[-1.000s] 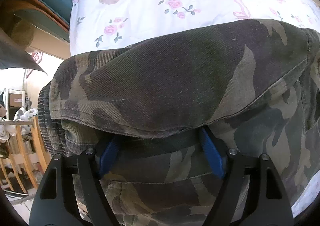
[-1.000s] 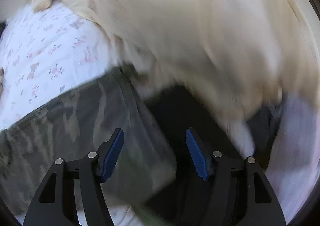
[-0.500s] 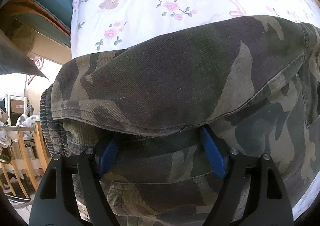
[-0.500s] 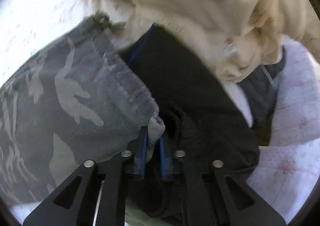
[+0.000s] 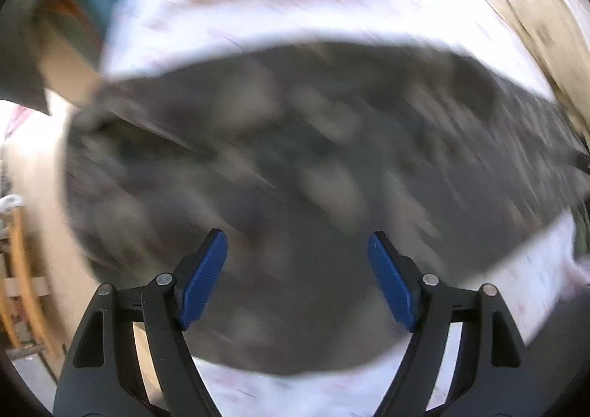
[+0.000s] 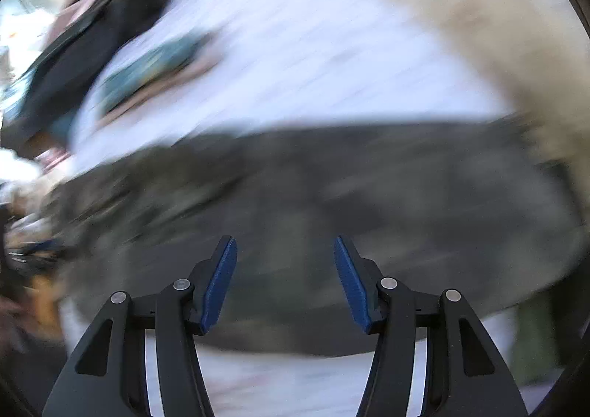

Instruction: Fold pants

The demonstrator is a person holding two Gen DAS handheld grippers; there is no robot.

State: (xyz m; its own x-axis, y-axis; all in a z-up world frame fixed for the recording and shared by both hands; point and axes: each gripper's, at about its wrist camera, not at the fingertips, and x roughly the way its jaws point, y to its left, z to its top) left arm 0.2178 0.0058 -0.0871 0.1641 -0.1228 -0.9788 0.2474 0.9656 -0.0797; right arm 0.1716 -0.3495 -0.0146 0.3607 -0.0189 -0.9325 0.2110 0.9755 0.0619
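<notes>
The camouflage pants (image 5: 295, 166) lie in a folded heap on the white flowered bed sheet (image 5: 295, 26); they also show in the right wrist view (image 6: 332, 203). Both views are blurred by motion. My left gripper (image 5: 297, 278) is open and empty, held above the near part of the pants. My right gripper (image 6: 285, 282) is open and empty too, above the near edge of the pants. Nothing lies between the blue pads (image 5: 204, 280) of either gripper.
A cream blanket (image 6: 479, 29) is heaped at the right of the bed. A teal and pink folded cloth (image 6: 155, 66) lies on the far side of the sheet. Dark items (image 6: 73, 59) sit beyond the bed at the left. A wooden chair (image 5: 18, 269) stands off the bed's left edge.
My left gripper has pulled back out of the fold and risen. My right gripper was shut on the pants' hem; it has opened, let go and swung away. Both views are now smeared.
</notes>
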